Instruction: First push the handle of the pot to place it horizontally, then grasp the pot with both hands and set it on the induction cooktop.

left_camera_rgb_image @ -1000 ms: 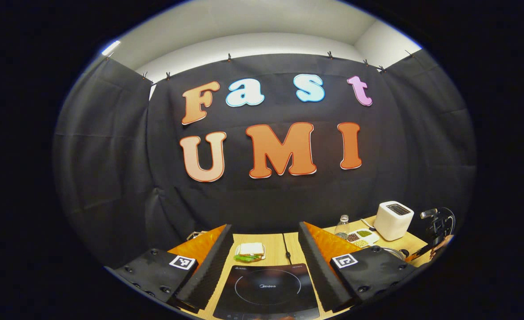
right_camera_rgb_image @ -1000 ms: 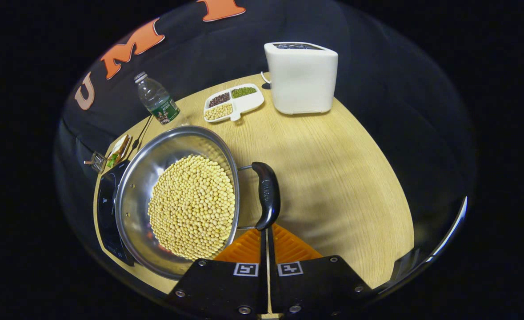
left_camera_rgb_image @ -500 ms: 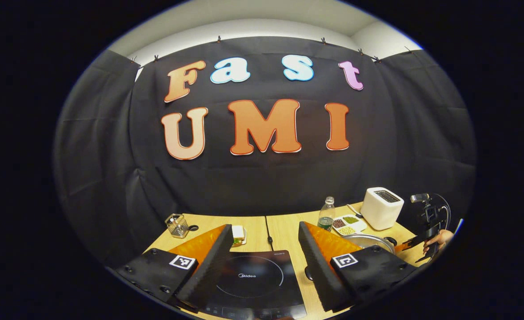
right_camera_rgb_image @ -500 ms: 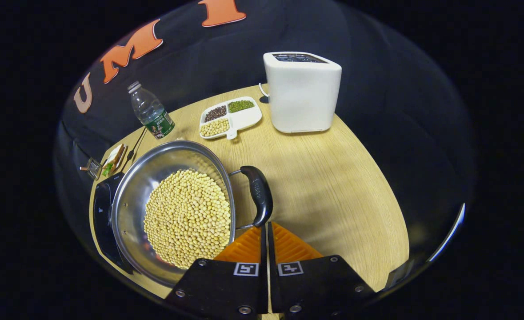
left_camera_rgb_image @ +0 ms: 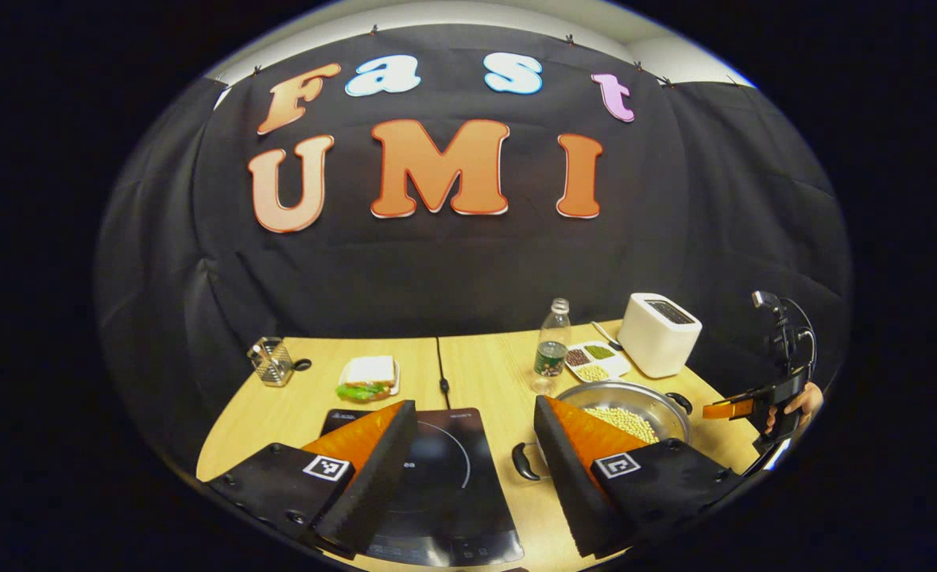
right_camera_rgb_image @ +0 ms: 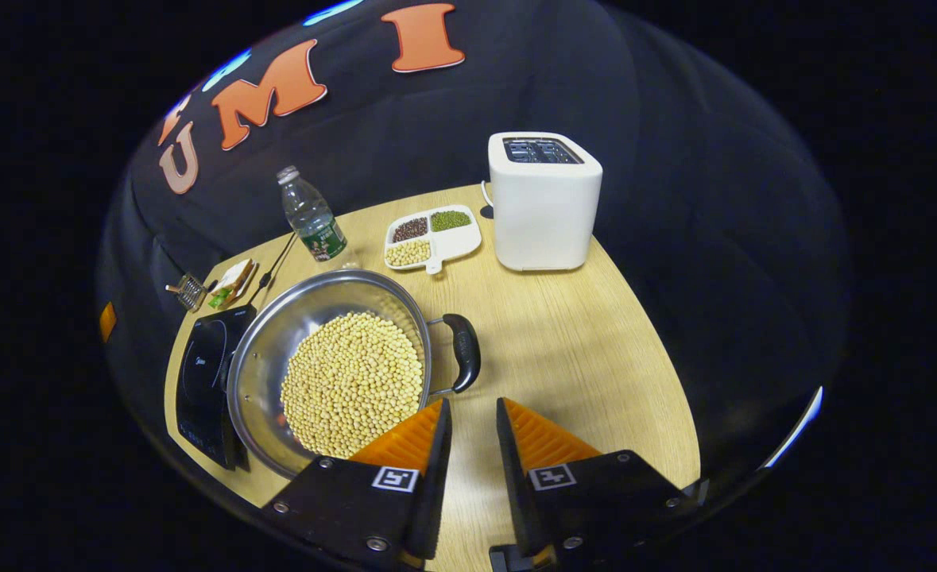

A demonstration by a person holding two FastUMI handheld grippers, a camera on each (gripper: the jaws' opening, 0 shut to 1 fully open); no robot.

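Table: light wood; carries everything below.
Induction cooktop: black and flat, at the near edge in the left gripper view; in the right gripper view it lies just left of the pot, whose rim overlaps its right edge.
Pot: steel, on the table beside the cooktop, not on the cooking ring. Filled with yellow beans. Seen also in the left gripper view, to the right of the cooktop.
Pot handles: black right-hand handle sticks out sideways from the rim, near the right gripper, no contact. Opposite black handle faces the cooktop.
Toaster: white, upright, at the back of the table.
Left gripper: fingers spread wide, nothing between them; hovers over the cooktop, with its right finger in front of the pot.
Right gripper: fingers slightly apart, nothing between them; tips just short of the right-hand handle. Seen farther off in the left gripper view, held by a hand.
Bottle: clear plastic, upright, behind the pot.
Divided dish: white, three kinds of beans, between bottle and toaster.
Sandwich: on a small plate, behind the cooktop.
Wire holder: small, at the far left of the table.
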